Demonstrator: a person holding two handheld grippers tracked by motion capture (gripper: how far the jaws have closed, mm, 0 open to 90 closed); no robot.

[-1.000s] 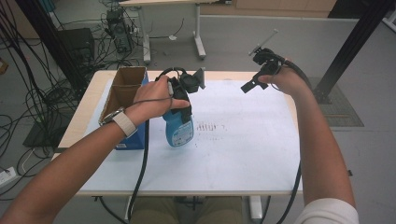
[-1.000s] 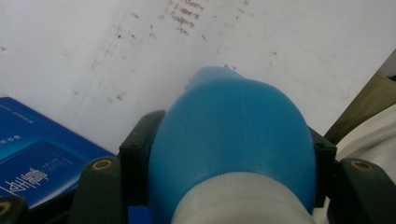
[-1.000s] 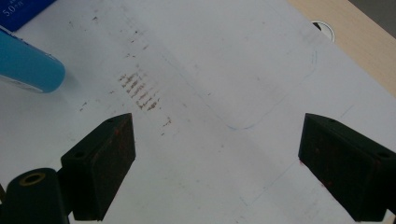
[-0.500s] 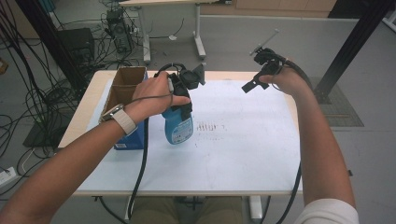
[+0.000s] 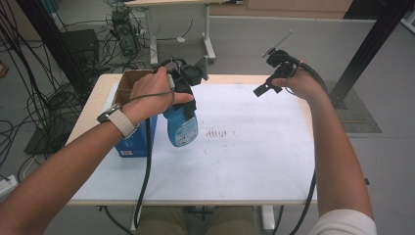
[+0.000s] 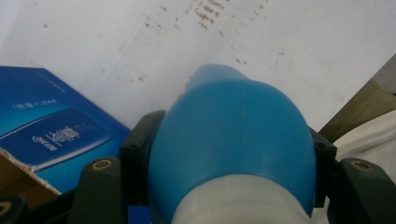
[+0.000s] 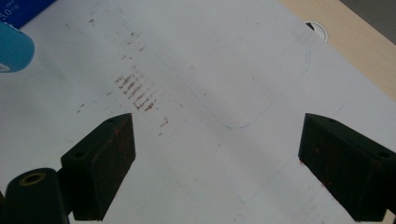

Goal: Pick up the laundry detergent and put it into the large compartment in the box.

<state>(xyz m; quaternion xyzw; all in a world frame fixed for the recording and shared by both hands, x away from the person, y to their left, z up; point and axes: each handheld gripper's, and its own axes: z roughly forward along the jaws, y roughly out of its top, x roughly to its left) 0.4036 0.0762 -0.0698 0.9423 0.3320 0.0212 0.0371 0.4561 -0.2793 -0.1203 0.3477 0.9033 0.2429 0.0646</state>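
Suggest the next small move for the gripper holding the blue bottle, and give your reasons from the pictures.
Probably carry the blue bottle toward the smudged marks on the white sheet. The left gripper is shut on its neck, the bottle seems lifted beside the blue box, and the right gripper waits open.

Surface [image 5: 98, 105]: light wood top, nearly wholly covered by a white sheet [image 5: 244, 161]. Sheet bears a patch of small reddish-brown marks [image 5: 218, 133] near its middle. Open blue cardboard box [image 5: 134, 142] stands at the left edge, toward the far side.
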